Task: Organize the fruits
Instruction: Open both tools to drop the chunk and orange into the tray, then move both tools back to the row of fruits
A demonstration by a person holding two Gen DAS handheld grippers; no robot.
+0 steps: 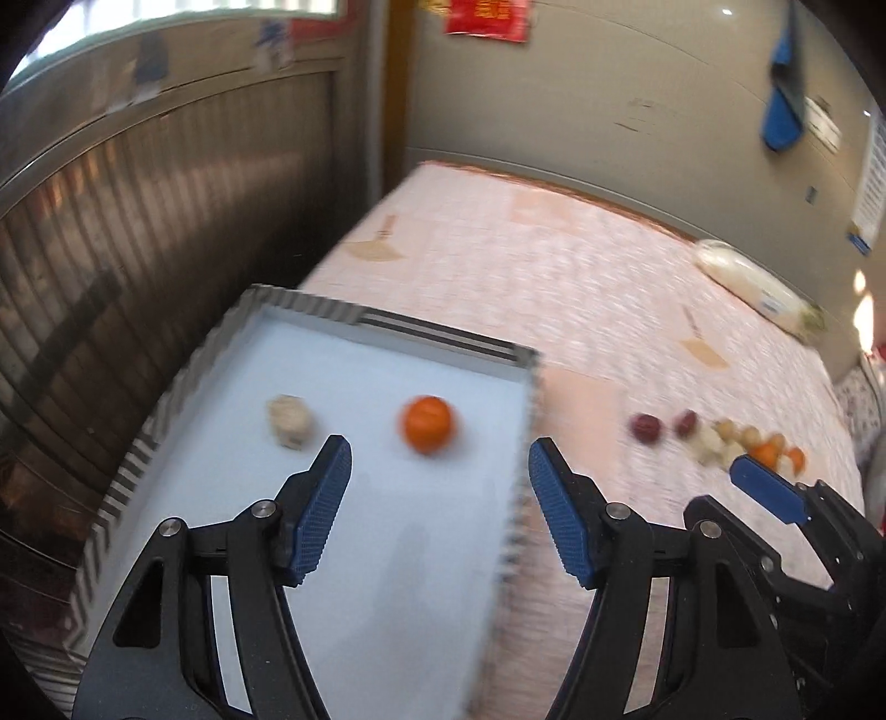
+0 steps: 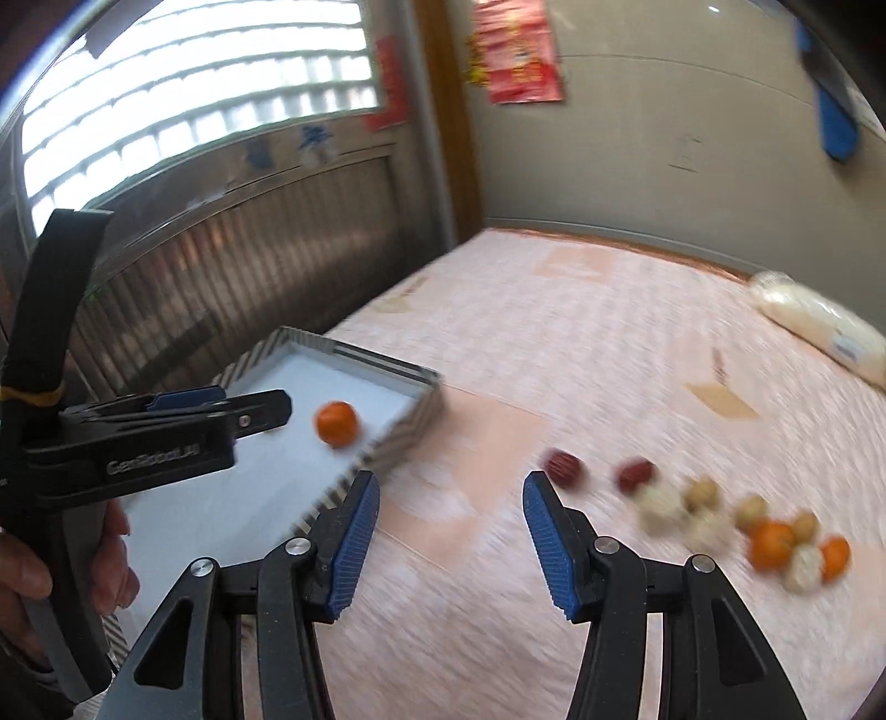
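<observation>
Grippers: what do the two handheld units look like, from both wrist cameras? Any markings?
Both the left gripper and right gripper have black linkage arms with silver pivot pins and blue ribbed finger pads. Seen from the right wrist, the left unit carries pale lettering on its black body, a grey handle and a black strap.

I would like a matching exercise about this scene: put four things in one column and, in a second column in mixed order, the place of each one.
Things:
1. orange fruit
2. two dark red fruits
3. white wrapped package
4. red poster

Places:
A. on the wall, above the far end of the table
B. inside the tray, on its pale floor
C. at the far right edge of the table, near the wall
D. on the pink tablecloth, beside the tray, at the left end of the loose fruit pile

Pairs: 1-B, 2-D, 3-C, 4-A
</observation>
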